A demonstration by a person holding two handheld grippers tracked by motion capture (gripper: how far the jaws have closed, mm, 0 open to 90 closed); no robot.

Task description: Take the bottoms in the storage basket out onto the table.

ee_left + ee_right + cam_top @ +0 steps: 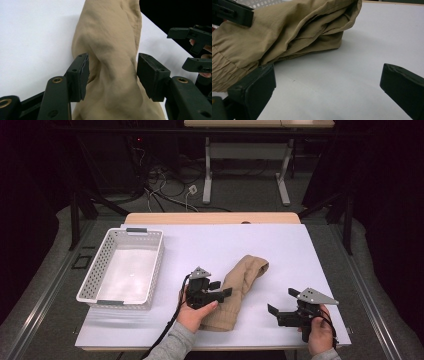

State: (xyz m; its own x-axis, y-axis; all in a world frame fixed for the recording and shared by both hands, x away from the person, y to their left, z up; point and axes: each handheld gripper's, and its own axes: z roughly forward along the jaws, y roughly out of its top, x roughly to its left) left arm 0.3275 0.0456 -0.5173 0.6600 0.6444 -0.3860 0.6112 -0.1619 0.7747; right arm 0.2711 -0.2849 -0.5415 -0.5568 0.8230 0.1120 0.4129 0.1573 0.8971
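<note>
A tan folded garment (pixel 240 290) lies lengthwise on the white table top (pixel 280 250), right of centre. My left gripper (pixel 223 288) is at the garment's left side, near its middle. In the left gripper view the left gripper (pixel 112 72) stands open, with the garment (pixel 110 37) bulging between the two pads, which sit close to its sides without pinching it. My right gripper (pixel 281 301) rests near the front right of the table, open wide. In the right gripper view the right gripper (pixel 327 85) has bare table between its pads, and the garment (pixel 287 32) lies ahead to the left.
A white perforated basket (pixel 155 270) stands empty at the table's left. The right gripper (pixel 178 50) appears at the right edge of the left gripper view. Beyond the table's far edge are cables and another table's legs.
</note>
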